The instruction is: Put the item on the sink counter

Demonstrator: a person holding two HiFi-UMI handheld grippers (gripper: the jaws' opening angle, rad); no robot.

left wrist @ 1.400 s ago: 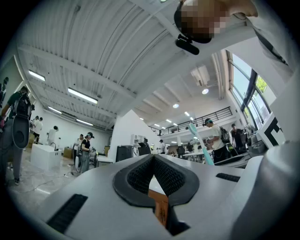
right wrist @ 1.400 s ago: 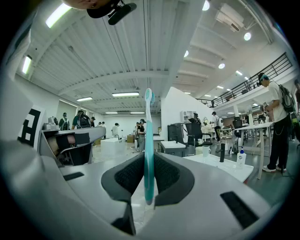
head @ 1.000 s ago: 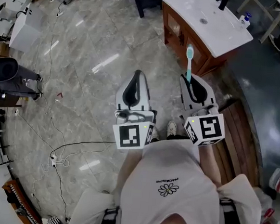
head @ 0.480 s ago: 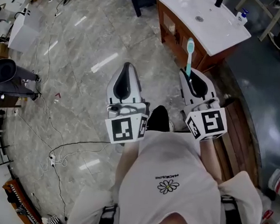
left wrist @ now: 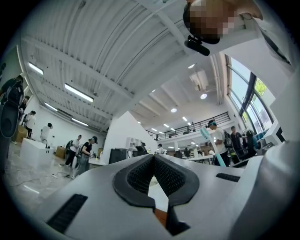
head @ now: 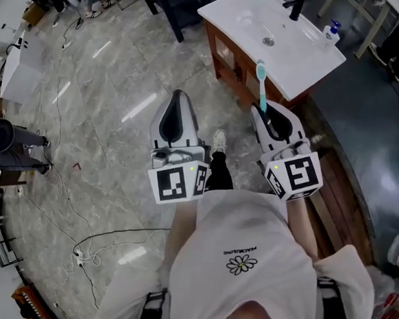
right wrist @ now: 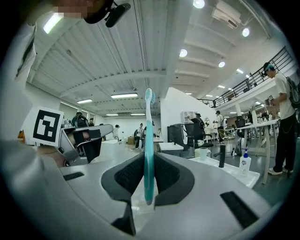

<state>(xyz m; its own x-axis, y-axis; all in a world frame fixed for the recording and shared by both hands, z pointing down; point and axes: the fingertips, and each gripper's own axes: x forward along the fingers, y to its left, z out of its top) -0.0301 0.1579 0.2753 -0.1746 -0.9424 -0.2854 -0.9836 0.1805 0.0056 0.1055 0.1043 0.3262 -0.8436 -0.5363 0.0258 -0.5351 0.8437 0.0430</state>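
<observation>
The right gripper (head: 270, 118) was clamped on the lower handle of a teal toothbrush (head: 262, 85). The toothbrush stood upright between its 2 jaws with the bristle head at the top. It was held in the air over the grey marble floor (head: 100, 113), not yet on the sink counter (head: 242, 15). In the head view, the bristle end overlapped the counter's near edge. The counter was a white top on a wooden cabinet (head: 225, 54), with a black faucet (head: 296, 5) at its far side and a soap bottle (head: 330, 31) toward its right end. In the right gripper view, the counter lay ahead and to the right of the toothbrush, and a small cup (right wrist: 202, 153) stood on it left of the faucet. The left gripper (head: 179, 100) hung beside the right one, over the floor and well apart from the counter. Its jaws were closed tip to tip with nothing between them. A shoe (head: 218, 142) showed on the floor between the 2 grippers, and the person's white shirt (head: 239, 262) filled the bottom of the head view.
</observation>
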